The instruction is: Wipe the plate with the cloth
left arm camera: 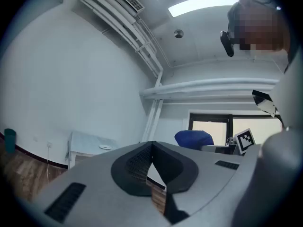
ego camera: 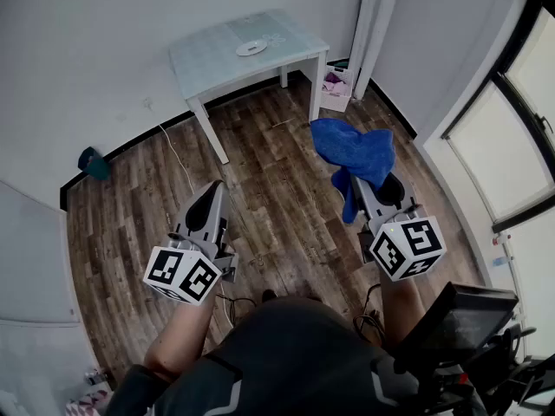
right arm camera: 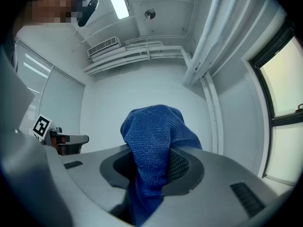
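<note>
Plate (ego camera: 251,48) lies on the table (ego camera: 208,63), upper centre, well apart from the right gripper (right arm camera: 150,167) clamped on the cloth (ego camera: 351,150); left gripper (left arm camera: 150,148) jaws together.

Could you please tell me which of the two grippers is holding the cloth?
The right gripper, clamping the blue cloth; the left gripper is shut on nothing.

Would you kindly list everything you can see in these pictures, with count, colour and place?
table: one, pale top, white legs, by the far wall
plate: one, white, on the table
cloth: one, blue, held in the right gripper
box: one, white, pink contents, on the floor beside the table
teal object: one, on the floor by the wall; too small to identify
floor: brown wood planks
left gripper: grey, jaws together, empty
right gripper: grey, shut on the cloth
</note>
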A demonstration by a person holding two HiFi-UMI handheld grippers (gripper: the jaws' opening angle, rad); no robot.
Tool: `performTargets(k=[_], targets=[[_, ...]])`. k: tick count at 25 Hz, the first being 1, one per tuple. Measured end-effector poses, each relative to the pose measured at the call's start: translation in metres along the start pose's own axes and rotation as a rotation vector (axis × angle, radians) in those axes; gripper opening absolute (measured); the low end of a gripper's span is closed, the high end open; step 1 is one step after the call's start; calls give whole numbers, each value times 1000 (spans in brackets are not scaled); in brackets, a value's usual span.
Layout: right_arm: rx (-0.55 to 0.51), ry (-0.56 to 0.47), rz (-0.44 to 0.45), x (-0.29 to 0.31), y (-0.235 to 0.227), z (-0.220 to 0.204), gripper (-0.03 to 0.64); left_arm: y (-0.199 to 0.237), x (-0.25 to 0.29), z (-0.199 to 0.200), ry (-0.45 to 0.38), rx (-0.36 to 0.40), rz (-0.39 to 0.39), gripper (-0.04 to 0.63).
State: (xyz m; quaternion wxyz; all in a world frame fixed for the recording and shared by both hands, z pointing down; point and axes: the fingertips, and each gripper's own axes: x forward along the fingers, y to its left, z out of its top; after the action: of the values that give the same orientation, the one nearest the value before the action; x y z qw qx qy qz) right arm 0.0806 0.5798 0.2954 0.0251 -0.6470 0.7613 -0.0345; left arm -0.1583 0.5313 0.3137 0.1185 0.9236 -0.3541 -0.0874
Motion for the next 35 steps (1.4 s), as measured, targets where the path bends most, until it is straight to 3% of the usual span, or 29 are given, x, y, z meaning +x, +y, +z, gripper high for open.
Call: performTargets(k=[7,12,22,35], targets=[[-39,-15,20,4,13,6,133,2,-4,0,-3,1,-4,9],[-12,-16,43,14,24,7,133,8,-8,-1,1,-2,-14,9],[11,-17,30,36,62,2,133,42,-18,13,12,65,-45,9],[28,-3,94,110,57,2,133,88,23,24,11,79,14,9]])
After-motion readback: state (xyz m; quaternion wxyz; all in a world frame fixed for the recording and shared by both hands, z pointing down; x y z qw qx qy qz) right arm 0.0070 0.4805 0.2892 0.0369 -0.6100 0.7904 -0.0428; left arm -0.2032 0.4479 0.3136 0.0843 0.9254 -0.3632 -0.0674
